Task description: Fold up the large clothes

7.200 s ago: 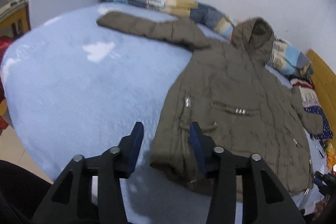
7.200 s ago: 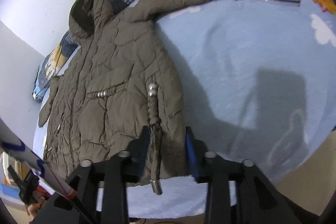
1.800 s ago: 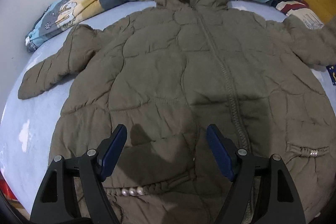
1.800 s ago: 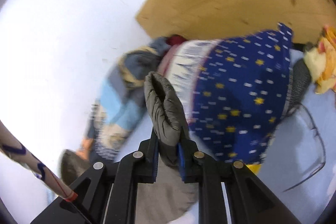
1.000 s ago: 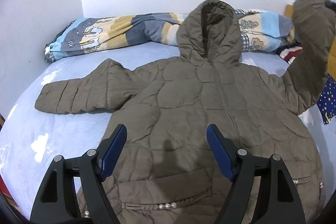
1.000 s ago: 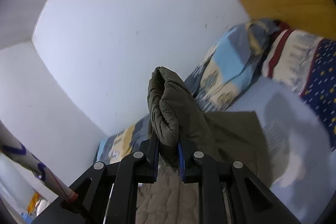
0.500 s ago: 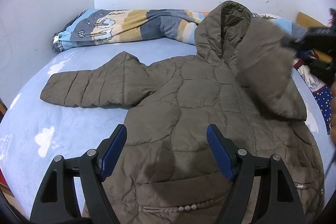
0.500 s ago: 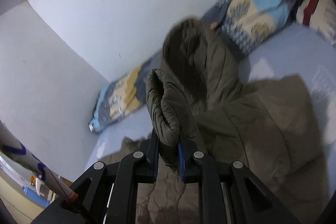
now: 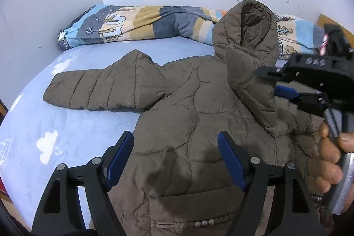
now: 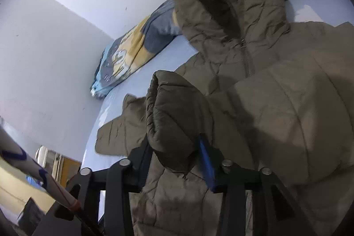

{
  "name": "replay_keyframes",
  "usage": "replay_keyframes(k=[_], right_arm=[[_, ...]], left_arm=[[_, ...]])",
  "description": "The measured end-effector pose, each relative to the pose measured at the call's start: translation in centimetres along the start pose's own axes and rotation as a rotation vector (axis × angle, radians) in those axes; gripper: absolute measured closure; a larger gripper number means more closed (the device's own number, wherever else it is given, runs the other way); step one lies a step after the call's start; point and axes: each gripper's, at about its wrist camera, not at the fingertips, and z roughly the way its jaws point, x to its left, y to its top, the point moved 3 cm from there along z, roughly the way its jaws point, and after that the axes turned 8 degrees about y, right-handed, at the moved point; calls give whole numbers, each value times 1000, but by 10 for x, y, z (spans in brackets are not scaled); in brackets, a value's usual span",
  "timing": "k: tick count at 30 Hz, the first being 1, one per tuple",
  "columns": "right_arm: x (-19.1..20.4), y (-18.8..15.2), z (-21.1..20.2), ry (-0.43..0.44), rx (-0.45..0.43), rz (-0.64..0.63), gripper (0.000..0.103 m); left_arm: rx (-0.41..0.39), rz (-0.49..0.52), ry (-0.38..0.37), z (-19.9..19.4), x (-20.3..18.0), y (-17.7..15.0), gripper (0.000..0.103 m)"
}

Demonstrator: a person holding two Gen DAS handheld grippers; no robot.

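So you've got the brown puffer coat [image 9: 199, 116] lying front-up on the blue bed sheet [image 9: 44, 125], hood [image 9: 250, 28] propped against the striped blanket [image 9: 137, 21] by the wall. Your right gripper [image 10: 177, 154] has the cuff of one sleeve [image 10: 174, 112] sitting between its jaws, held across the coat's chest – but the jaws look a bit spread around it, so I can't tell if they're really pinching or just cradling it. Your left gripper [image 9: 176, 158] hangs over the lower front with jaws wide apart and nothing in them. The other sleeve [image 9: 99, 90] lies stretched out flat to the side. My guess is this thing handles light but bulky and springy, with slippery shell fabric – folds will likely want to puff back open. I'd grab at the cuff or hem edges where the padding is thinner, not mid-panel. For the flat sleeve, take the cuff end and bring it across too.
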Motion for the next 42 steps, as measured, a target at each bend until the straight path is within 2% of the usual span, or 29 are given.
replay_keyframes(k=[3, 6, 10, 14, 18, 21, 24, 27, 30, 33, 36, 38, 42], right_arm=[[4, 4, -13, 10, -25, -19, 49], [-2, 16, -34, -10, -82, -18, 46], [-26, 30, -62, -32, -143, 43, 46], [-64, 44, -94, -216, -229, 83, 46], [-107, 49, -121, -507, -248, 58, 49], [-138, 47, -130, -568, -224, 115, 65], [-158, 42, -122, -618, -174, 133, 67], [-175, 35, -113, -628, -135, 148, 68], [-188, 27, -107, -633, -88, 157, 68], [-189, 22, -99, -671, -59, 110, 68], [-187, 23, -99, -690, -42, 107, 68], [-178, 24, -104, -709, -48, 114, 67], [-112, 29, -107, -629, -90, -9, 67]], left_arm=[[-1, -9, 1, 1, 1, 0, 26], [6, -8, 10, 4, 1, 0, 26], [13, -7, 12, 8, 0, 1, 26], [8, -2, 15, 12, -3, 3, 26], [9, 6, 14, 23, -7, 11, 26], [12, 12, 22, 38, -13, 17, 26], [46, 30, 41, 61, -21, 22, 26], [94, 28, 68, 82, -26, 21, 26], [178, 52, 92, 105, -33, 16, 26], [207, 79, 106, 116, -39, 12, 25], [203, 77, 107, 112, -39, 15, 26], [184, 45, 59, 100, -34, 23, 26], [108, 9, 11, 67, -22, 43, 26]])
